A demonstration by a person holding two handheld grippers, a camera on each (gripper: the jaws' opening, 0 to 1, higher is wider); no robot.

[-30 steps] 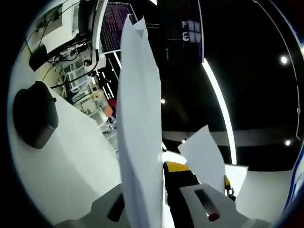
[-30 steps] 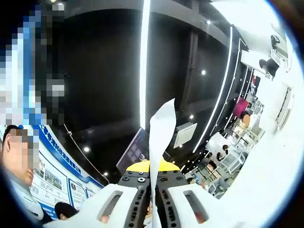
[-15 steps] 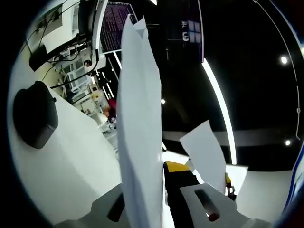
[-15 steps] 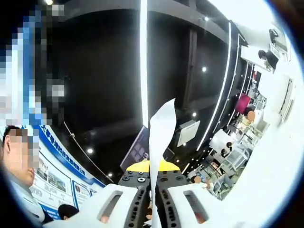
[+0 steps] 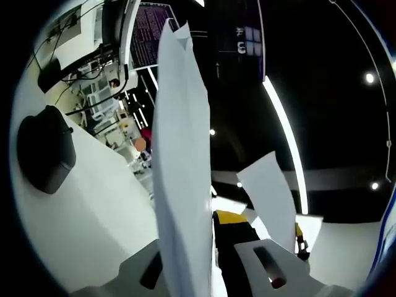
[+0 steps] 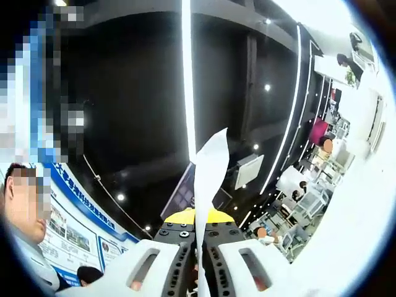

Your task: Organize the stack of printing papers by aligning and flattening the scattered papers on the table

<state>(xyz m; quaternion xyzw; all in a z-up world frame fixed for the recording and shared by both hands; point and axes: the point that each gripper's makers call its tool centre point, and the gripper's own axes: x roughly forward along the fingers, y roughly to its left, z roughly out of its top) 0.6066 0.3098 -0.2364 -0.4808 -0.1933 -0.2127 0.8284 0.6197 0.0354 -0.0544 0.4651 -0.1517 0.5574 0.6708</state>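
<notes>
Left gripper (image 5: 198, 272) pinching my paper stack (image 5: 180, 154) edge-on between its jaws; right gripper (image 6: 199, 263) clamped on same papers (image 6: 209, 167), dark mouse (image 5: 44, 148) off left

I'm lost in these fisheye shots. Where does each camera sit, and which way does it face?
Left gripper view: rides the left gripper, tilted up along a held paper stack toward the ceiling; white table alongside.
Right gripper view: rides the right gripper, facing the ceiling past a paper edge.
Shared: both grip paper under the dark ceiling.
</notes>
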